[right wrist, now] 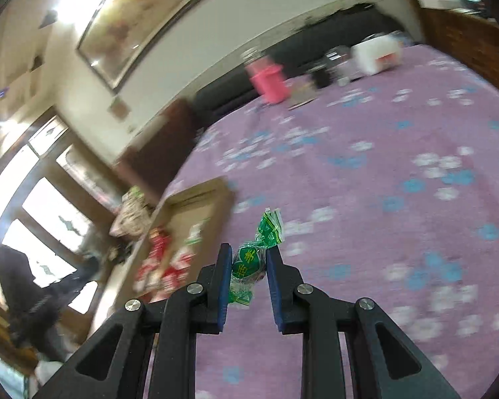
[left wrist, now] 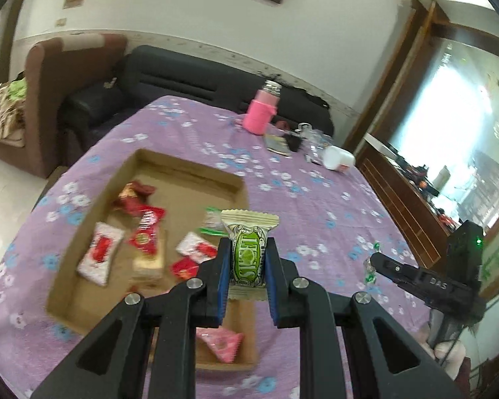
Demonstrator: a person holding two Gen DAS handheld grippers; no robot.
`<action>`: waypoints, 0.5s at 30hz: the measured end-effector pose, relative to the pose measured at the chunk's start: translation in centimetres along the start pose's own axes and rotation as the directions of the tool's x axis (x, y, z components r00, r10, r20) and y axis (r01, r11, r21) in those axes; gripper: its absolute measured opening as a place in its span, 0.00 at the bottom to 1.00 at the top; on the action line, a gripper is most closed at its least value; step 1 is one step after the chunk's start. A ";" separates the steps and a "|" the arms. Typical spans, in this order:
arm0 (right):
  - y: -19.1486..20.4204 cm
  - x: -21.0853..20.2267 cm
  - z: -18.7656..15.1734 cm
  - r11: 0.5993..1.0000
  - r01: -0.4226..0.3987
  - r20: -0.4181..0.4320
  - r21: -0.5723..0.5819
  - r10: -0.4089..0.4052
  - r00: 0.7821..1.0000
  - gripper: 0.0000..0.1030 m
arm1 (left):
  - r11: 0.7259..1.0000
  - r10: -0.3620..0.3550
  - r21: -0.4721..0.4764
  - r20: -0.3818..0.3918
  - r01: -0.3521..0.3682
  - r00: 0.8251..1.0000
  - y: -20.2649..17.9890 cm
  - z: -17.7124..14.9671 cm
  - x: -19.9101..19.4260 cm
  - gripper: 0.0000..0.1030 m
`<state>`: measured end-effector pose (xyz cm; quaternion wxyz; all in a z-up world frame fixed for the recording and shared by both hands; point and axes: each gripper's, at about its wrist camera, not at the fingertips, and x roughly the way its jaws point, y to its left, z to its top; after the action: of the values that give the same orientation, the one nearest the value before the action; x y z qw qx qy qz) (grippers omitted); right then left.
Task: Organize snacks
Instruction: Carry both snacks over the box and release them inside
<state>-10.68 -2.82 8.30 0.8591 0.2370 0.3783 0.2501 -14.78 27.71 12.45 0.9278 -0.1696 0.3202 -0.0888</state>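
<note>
- The left gripper (left wrist: 248, 259) had its blue pads pinched on a cream packet with a green label (left wrist: 249, 254), which stood upright between them, its crimped top edge poking above the fingertips.
- The right gripper (right wrist: 249, 261) was likewise pinched on a small green twist-wrapped candy (right wrist: 248, 266), one twisted tail sticking up past the tips and the other hanging below.
- Just beneath and to the left of the left gripper lay a shallow cardboard tray (left wrist: 189, 169) on the purple flowered cloth (left wrist: 316, 206).
- In the tray, left of the pads, sat red and white snack packets (left wrist: 99, 254) and a red triangular one (left wrist: 146, 232); a pink packet (left wrist: 221, 344) lay under the gripper's links.
- In the right wrist view the same tray showed blurred, off to the left of the fingers.
- Far beyond both grippers, at the cloth's far edge, stood a pink bottle (left wrist: 261, 113), with a white container (left wrist: 337, 158) on its side near it.
</note>
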 end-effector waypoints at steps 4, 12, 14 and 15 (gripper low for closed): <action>3.3 3.8 -0.6 0.996 -0.088 -0.096 -0.025 0.085 0.992 0.22 | 0.998 0.060 -0.023 -0.003 -0.060 0.998 2.2 -0.2 0.2 0.18; 10.0 12.3 -2.8 0.980 -0.091 -0.243 -0.178 0.046 0.969 0.23 | 0.984 0.177 -0.032 -0.039 -0.178 0.984 5.9 -0.1 2.5 0.18; 10.7 14.5 -2.9 0.977 -0.068 -0.266 -0.201 0.012 0.964 0.23 | 0.980 0.187 -0.056 -0.060 -0.191 0.980 7.4 -0.1 3.3 0.18; 11.0 15.5 -3.0 0.975 -0.056 -0.272 -0.214 -0.005 0.962 0.23 | 0.979 0.191 -0.065 -0.069 -0.195 0.979 8.0 -0.1 3.6 0.18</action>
<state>-6.62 15.66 4.84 0.8169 0.1088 0.4592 0.3315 -11.63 34.10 7.36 0.9150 -0.1679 0.3669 0.0078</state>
